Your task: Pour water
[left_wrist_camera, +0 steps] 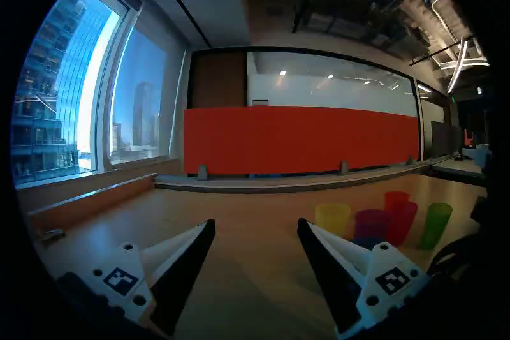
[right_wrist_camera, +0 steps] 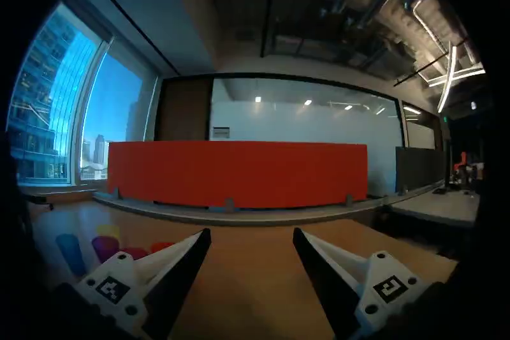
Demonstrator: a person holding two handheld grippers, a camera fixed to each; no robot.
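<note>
left hand-held gripper (left_wrist_camera: pixel 255 224): wide, empty, over table (left_wrist_camera: pixel 255 289) | yellow cup (left_wrist_camera: pixel 333 217), purple cup (left_wrist_camera: pixel 371 223), red cup (left_wrist_camera: pixel 400 214), green cup (left_wrist_camera: pixel 436 225): upright on table, clustered ahead-right of it | right hand-held gripper (right_wrist_camera: pixel 251 231): wide, empty; blue cup (right_wrist_camera: pixel 70 252) ahead-left, beyond its left finger

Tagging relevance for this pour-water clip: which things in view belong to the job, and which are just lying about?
Job: yellow cup, purple cup, red cups, green cup; left gripper, right gripper, both open.
Just there: orange partition, window.
</note>
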